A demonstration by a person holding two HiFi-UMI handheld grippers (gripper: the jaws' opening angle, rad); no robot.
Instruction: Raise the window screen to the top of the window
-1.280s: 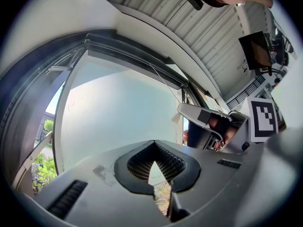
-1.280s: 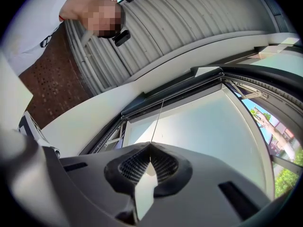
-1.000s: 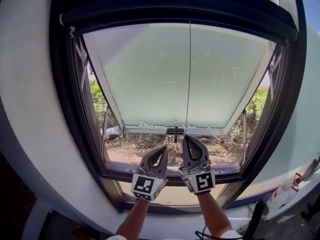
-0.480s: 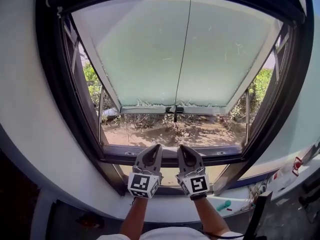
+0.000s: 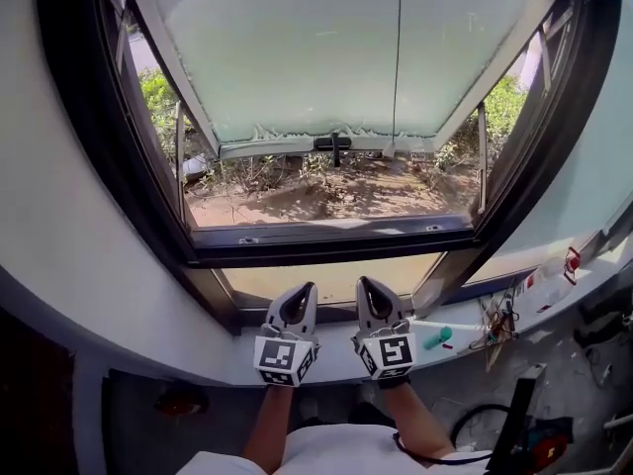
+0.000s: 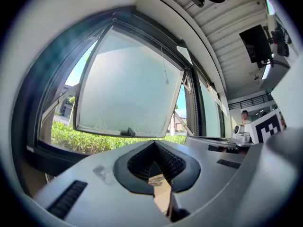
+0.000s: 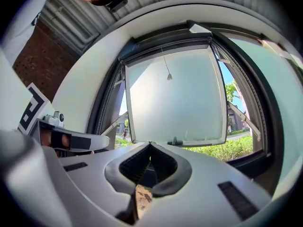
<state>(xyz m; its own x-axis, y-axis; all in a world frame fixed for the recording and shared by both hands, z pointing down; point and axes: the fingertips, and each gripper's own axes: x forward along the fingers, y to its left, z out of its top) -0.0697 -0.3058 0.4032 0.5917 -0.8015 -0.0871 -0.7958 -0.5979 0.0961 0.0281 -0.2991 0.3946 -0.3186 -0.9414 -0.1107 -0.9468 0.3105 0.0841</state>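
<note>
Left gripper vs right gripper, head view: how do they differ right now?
Lean: the left gripper tilts toward the right and the right gripper toward the left, so their tips converge.
Neighbours: a small green object lies on the sill beside the right gripper; there is none by the left gripper.
Shared: both are shut with nothing between the jaws, and both sit low at the sill, apart from the window handle above.

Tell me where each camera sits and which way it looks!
Head view: on the person's head, looking down at the window; both arms, the left claw and the right claw show.
Left gripper view: on the left claw, facing the window; its shut jaws and the right claw's marker cube show.
Right gripper view: on the right claw, facing the window; its shut jaws show.
Shared: all three see the window.
</note>
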